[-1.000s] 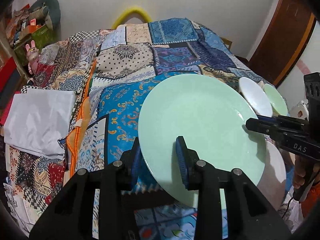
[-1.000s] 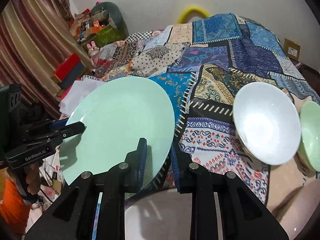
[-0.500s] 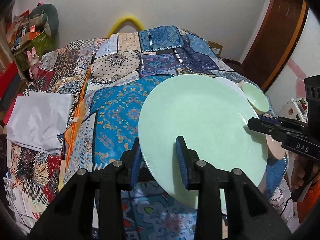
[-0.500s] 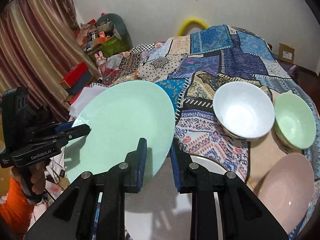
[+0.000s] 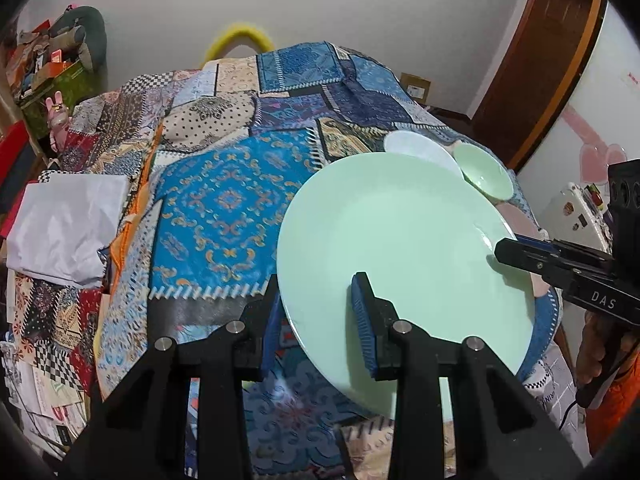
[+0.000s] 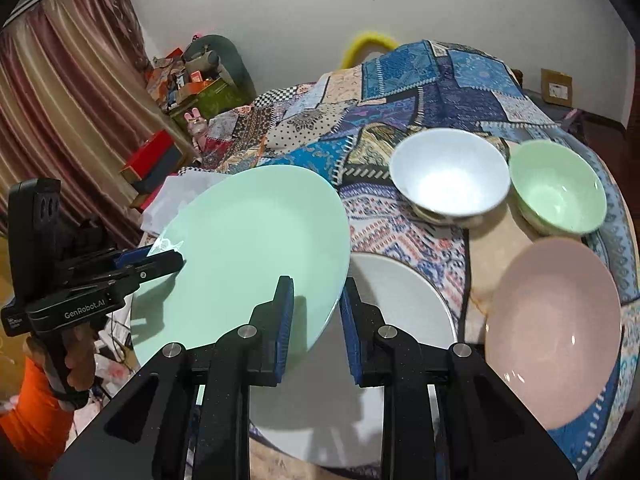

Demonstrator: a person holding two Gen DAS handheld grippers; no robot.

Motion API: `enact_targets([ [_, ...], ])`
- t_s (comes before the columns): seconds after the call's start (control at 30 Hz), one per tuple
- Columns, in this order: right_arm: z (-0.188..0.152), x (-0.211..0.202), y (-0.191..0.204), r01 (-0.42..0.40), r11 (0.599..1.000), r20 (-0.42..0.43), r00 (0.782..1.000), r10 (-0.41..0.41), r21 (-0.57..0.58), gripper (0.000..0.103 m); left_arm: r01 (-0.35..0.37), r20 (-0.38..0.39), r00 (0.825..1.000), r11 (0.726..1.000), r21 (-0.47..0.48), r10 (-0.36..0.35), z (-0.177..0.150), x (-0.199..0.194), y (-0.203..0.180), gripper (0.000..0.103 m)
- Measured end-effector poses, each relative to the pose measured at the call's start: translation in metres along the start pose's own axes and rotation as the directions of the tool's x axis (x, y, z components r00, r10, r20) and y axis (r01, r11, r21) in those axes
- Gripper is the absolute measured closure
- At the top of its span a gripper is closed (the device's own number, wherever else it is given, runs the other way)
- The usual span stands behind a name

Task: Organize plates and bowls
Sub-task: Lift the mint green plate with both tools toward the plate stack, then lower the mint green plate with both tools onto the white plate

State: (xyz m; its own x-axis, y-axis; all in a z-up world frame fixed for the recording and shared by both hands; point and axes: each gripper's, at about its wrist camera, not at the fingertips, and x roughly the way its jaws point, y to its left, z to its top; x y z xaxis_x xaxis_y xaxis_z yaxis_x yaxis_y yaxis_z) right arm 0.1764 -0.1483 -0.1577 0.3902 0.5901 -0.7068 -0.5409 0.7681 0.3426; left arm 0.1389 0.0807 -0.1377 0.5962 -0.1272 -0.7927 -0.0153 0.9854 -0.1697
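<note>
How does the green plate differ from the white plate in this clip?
The green plate is held tilted in the air, pinched at opposite rim edges by the left gripper and right gripper; the white plate lies flat on the table, untouched. Green is pale mint, white greyish. Both are round, empty dinner plates.

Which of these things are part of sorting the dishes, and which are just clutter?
Job: green plate, white plate, pink plate, white bowl, green bowl.
Clutter: white cloth, rabbit toy, red box.

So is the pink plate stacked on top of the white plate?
No, the pink plate lies on the cloth beside the white plate, with a gap between them.
</note>
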Motion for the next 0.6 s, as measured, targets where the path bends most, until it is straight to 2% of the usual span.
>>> enact_targets([
  [0.6,-0.041,-0.006,-0.037,0.022,0.996,-0.042,0.999,-0.018,0.090,0.081,0.056,-0.081,0.995,0.998,0.010,-0.055,-0.026,0.033,-0.035,0.070],
])
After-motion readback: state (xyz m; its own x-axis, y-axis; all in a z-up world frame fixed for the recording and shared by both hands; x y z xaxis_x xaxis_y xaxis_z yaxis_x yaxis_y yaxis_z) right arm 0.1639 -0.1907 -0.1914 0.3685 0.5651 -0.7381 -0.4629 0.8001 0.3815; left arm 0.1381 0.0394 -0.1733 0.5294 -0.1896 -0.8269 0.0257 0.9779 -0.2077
